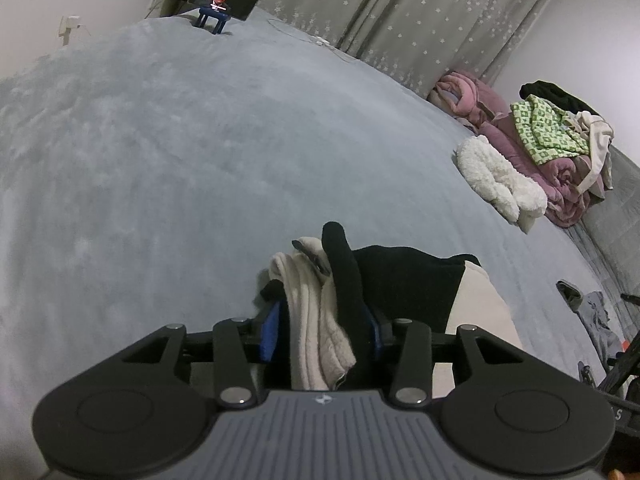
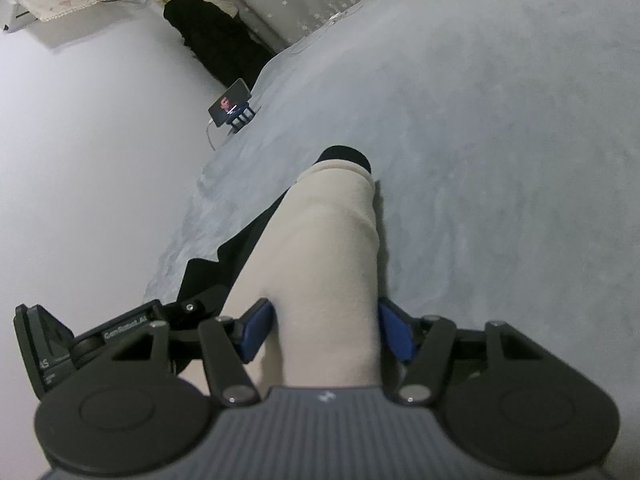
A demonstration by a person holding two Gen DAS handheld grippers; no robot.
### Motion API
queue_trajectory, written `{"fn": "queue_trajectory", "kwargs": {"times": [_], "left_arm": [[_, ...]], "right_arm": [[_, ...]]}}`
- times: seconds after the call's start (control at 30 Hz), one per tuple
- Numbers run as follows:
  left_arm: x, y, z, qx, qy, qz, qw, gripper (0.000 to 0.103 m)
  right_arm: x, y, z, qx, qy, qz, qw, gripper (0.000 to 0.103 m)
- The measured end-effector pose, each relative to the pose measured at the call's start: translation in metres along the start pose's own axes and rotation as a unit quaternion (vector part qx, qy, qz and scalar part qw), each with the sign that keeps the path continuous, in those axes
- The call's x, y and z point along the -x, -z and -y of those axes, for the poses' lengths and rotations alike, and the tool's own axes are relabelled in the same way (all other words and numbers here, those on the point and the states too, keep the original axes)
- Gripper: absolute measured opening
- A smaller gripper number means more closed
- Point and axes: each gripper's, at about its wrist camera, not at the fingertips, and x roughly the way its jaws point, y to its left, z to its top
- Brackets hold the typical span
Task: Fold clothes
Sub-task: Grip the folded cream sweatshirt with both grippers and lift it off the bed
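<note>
A cream and black fleece garment (image 1: 404, 280) lies on the grey bedspread (image 1: 180, 168), close in front of both grippers. In the left wrist view my left gripper (image 1: 320, 314) is shut on a bunched cream and black edge of it, and the cloth fills the gap between the blue pads (image 1: 269, 332). In the right wrist view a folded cream length of the garment (image 2: 332, 248) with a black end runs forward from my right gripper (image 2: 326, 314). Both blue pads (image 2: 394, 332) rest against its sides. The left gripper's black body (image 2: 120, 326) sits just to the left.
A phone on a blue stand (image 1: 222, 0) plays at the bed's far corner. At the right edge sit a white fluffy garment (image 1: 496, 180), a pink quilt (image 1: 560, 188) and a pile topped by green patterned cloth (image 1: 544, 132). Star-print curtains (image 1: 400, 12) hang behind. A grey garment (image 1: 596, 312) lies at right.
</note>
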Motion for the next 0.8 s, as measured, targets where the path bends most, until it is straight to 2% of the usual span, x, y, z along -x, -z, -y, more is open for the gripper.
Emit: {"fn": "queue_trajectory", "kwargs": {"times": [0.17,0.27,0.47,0.8], "left_arm": [[-0.0005,0.0004,-0.0003,0.007,0.003,-0.001,1.0,0.043],[-0.0019,0.0,0.0,0.006,0.004,-0.004,1.0,0.05],[-0.0028,0.002,0.0025,-0.008,0.002,-0.004,1.0,0.05],[-0.004,-0.0005,-0.0024,0.012,0.008,-0.017,0.9997,0.052]], "right_arm": [[-0.0005,0.0037,-0.0024,-0.004,0.002,0.007,1.0,0.052],[-0.0011,0.0046,0.0004,-0.02,-0.007,0.008,1.0,0.052],[-0.005,0.0053,0.0,-0.01,-0.003,0.007,1.0,0.054],[-0.0082,0.0081,-0.0064,-0.002,0.002,0.017,1.0,0.054]]}}
